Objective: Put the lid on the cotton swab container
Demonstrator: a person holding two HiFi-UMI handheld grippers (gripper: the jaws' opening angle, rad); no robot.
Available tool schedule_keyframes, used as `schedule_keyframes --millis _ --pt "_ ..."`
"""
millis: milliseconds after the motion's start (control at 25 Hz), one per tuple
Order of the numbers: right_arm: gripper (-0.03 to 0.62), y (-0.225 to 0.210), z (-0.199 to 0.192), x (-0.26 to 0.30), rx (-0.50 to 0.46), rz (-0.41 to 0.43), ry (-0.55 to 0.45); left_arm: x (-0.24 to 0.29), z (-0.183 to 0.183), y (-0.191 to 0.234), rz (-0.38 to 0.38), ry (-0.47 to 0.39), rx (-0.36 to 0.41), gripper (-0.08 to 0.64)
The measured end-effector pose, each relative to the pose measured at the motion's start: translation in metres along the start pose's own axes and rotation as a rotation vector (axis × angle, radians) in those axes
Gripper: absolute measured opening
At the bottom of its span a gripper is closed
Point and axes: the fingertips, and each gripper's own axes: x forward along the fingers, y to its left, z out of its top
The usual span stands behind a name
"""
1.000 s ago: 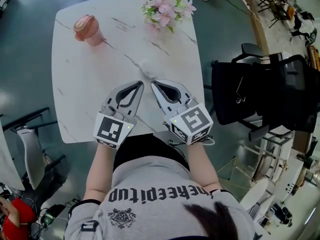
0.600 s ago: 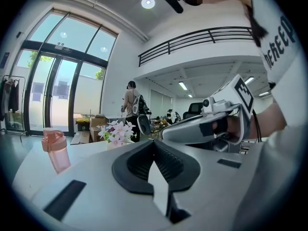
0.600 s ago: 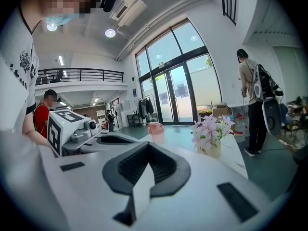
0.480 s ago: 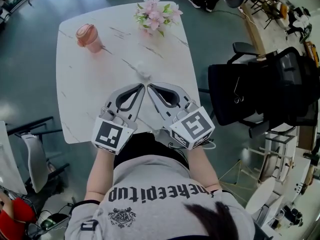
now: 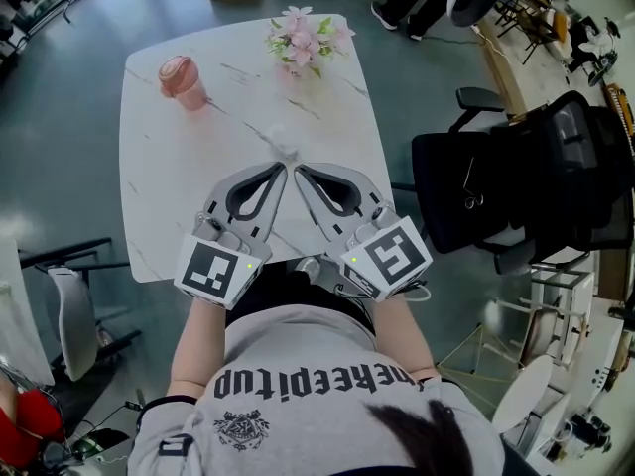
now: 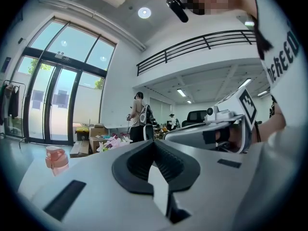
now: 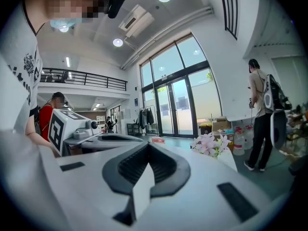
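Observation:
A small translucent cotton swab container [image 5: 285, 143] stands near the middle of the white marble table [image 5: 164, 177]; I cannot make out its lid. My left gripper [image 5: 281, 170] and right gripper [image 5: 301, 172] rest side by side just in front of it, tips nearly touching each other. Both are shut with nothing between the jaws. In the left gripper view the left gripper [image 6: 154, 141] shows its ribbed pads meeting at the tip. The right gripper view shows the same for the right gripper [image 7: 147, 146]. The container is hidden in both gripper views.
A pink lidded cup [image 5: 182, 80] stands at the table's far left, and a bunch of pink flowers [image 5: 303, 38] at the far edge. A black office chair [image 5: 516, 186] stands to the right of the table. People stand in the room beyond.
The head view has shifted, so the table sits a little further right and lower. Both grippers stay shut and side by side, in much the same place on the table.

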Motion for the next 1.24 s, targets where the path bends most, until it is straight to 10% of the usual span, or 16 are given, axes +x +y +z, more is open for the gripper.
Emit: schedule_keyframes --millis 1240 --pt "0.011 -0.008 0.013 -0.025 -0.004 0.0 -0.07 0.004 0.022 -0.021 0.006 -0.045 0.032 0.015"
